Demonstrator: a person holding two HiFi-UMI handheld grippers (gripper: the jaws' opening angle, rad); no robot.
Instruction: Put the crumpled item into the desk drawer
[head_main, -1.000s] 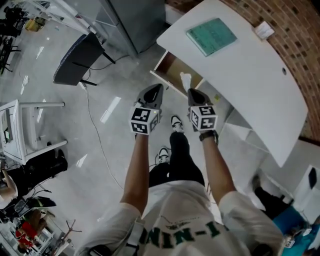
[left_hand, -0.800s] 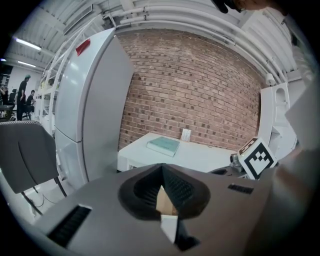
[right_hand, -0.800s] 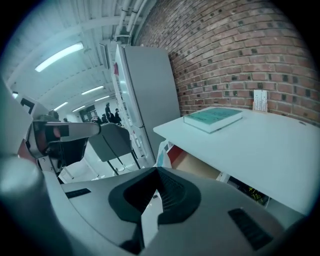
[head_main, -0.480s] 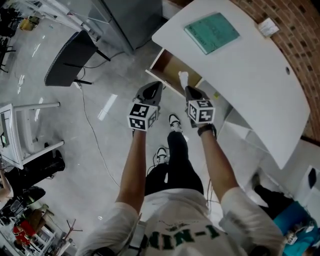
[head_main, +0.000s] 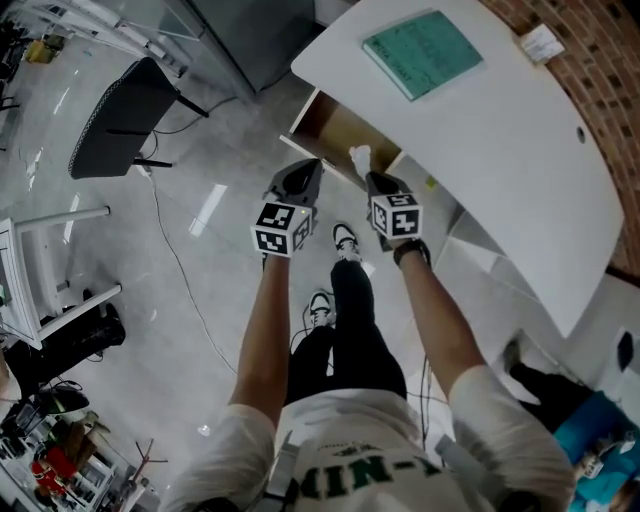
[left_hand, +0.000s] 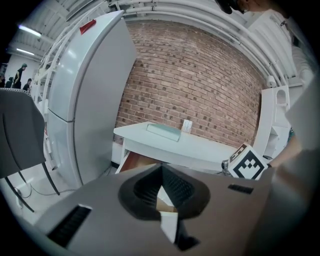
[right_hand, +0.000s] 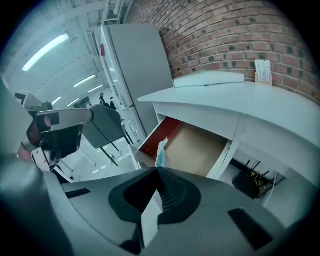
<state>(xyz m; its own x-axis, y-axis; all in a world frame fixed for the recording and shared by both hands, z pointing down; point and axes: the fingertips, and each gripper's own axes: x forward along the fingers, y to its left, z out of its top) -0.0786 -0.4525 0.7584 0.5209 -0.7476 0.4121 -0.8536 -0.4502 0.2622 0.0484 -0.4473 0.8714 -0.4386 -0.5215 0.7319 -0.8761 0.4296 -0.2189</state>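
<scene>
Brick wall backs a curved white desk at about one o'clock in the head view, a teal notebook lying on its top. The desk drawer is pulled out toward the person at twelve o'clock, its brown floor bare and ready to receive something. The right gripper is clamped tight on the crumpled paper, pinching its lower end so the rest sticks up past the jaw tips. It is held just short of the drawer's front edge, at roughly eleven o'clock from that gripper's cube, probably so it can be carried over the lip and let fall inside. The left gripper hangs beside it at nine o'clock, jaws drawn together on nothing, apparently kept clear of the delivery. An office chair stands well apart at ten o'clock.
</scene>
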